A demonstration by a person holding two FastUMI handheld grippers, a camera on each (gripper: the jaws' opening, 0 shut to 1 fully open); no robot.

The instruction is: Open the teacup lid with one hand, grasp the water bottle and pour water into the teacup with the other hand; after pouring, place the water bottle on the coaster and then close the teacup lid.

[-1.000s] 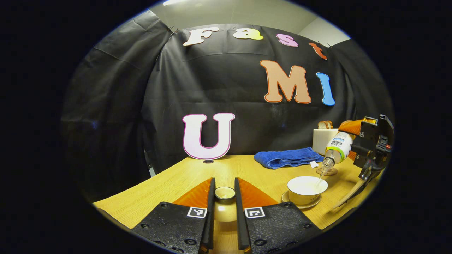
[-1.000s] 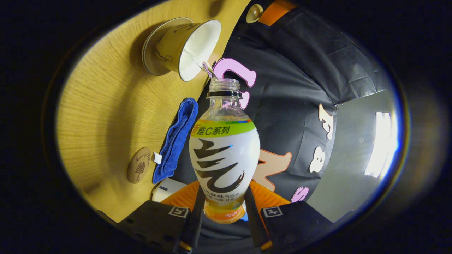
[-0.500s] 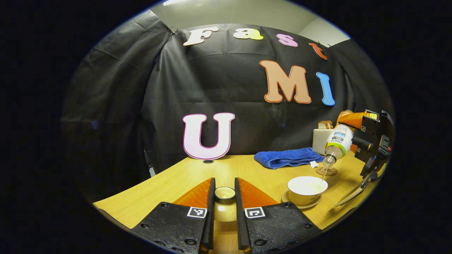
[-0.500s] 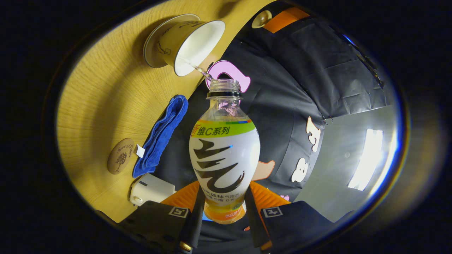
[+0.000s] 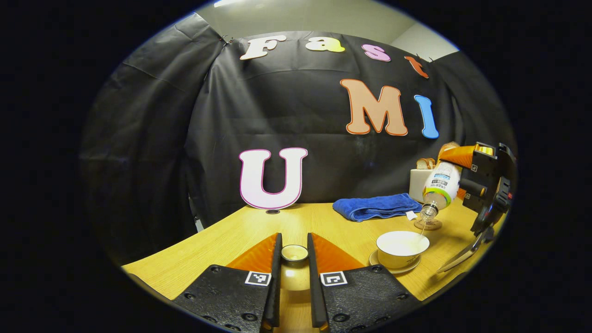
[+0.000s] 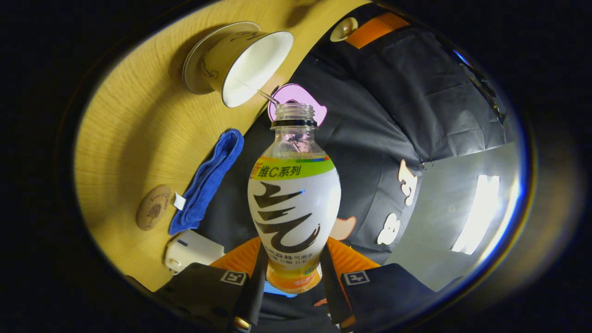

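Plastic water bottle [image 6: 294, 194] mouth-down toward teacup [image 6: 240, 60]

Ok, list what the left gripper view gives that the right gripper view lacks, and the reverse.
Left gripper view: bread slices in the toaster, and the left tongs pinching the lid up close. Right gripper view: a ceiling light, and the right tongs clamping the bottle near its base. Both: that bottle trickling into the teacup, the blue towel, the coaster.
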